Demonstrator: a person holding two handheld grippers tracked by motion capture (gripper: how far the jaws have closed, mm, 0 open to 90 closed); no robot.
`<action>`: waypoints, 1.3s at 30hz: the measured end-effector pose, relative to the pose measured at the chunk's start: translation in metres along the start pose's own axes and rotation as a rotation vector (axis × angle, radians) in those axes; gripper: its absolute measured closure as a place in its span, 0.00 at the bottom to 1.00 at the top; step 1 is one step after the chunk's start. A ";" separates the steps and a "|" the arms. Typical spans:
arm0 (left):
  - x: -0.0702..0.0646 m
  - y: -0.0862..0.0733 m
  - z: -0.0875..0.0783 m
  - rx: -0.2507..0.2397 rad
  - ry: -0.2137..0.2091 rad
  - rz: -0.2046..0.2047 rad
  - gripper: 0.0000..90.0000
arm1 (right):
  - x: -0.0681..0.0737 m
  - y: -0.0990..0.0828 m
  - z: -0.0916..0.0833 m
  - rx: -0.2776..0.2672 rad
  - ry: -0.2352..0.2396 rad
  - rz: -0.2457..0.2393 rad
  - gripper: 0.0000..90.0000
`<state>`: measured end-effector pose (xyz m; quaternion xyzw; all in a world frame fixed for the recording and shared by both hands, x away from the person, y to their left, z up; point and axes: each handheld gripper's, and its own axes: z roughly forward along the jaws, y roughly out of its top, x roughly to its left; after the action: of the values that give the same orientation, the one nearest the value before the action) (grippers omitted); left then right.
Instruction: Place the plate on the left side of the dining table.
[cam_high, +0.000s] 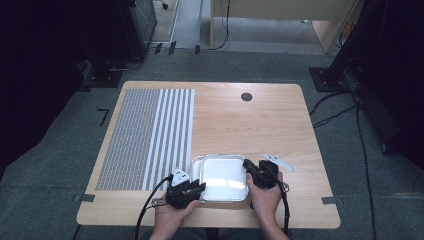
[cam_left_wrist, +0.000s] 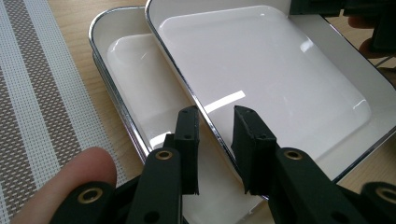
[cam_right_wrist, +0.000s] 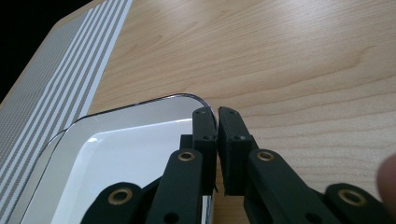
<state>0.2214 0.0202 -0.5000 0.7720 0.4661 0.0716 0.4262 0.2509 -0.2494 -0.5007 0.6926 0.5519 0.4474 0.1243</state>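
Observation:
Two white trays with chrome rims lie nested near the table's front edge. The upper tray sits shifted right and tilted over the lower tray. My left gripper straddles the upper tray's near left rim. Its jaws stand apart on either side of the rim, with gaps showing. My right gripper is shut on the upper tray's right rim near its far corner.
A striped woven placemat covers the table's left part, close beside the lower tray. A small round dark grommet sits at the table's far middle. Bare wood stretches beyond and right of the trays.

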 end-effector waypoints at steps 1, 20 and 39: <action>0.000 0.000 -0.001 -0.002 0.004 0.000 0.81 | -0.001 0.000 0.000 0.000 0.003 0.003 0.97; 0.008 0.013 -0.011 -0.027 0.019 -0.025 0.85 | 0.014 0.016 -0.006 0.016 0.027 0.037 1.00; 0.022 0.019 -0.021 -0.053 0.030 -0.061 0.86 | 0.036 0.029 0.000 0.017 0.038 0.030 1.00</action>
<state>0.2357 0.0462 -0.4796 0.7447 0.4940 0.0825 0.4412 0.2693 -0.2284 -0.4640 0.6933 0.5473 0.4577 0.1011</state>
